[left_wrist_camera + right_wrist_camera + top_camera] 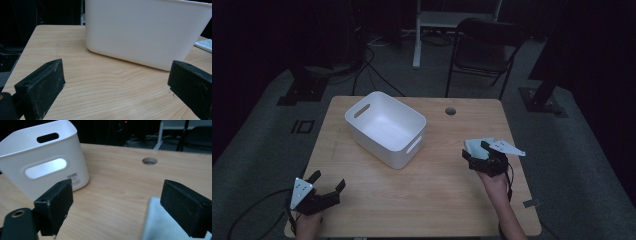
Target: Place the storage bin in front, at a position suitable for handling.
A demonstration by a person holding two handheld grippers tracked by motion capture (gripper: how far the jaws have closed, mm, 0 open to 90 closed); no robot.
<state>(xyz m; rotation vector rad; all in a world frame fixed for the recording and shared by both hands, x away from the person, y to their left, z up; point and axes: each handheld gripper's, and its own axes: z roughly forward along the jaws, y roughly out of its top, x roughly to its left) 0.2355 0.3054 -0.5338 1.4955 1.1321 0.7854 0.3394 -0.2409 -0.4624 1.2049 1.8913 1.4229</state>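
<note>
As the right gripper (476, 151) hovers wide open over a folded white cloth (162, 225), seemingly bound for the white bin (385, 127), the left gripper (328, 182) waits open and empty near the table's (437, 200) near-left corner.

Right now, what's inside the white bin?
The white bin shows bare white floor and far walls in the high view, with nothing lying there. Its near wall hides a strip of floor. The folded cloth lies outside, under the right gripper.

A wooden table (422, 200) has a round cable hole (450, 111) near its far edge. Beyond it stand a dark folding chair (484, 50) and what may be a white desk frame (447, 20); cables (372, 70) trail across grey carpet.
</note>
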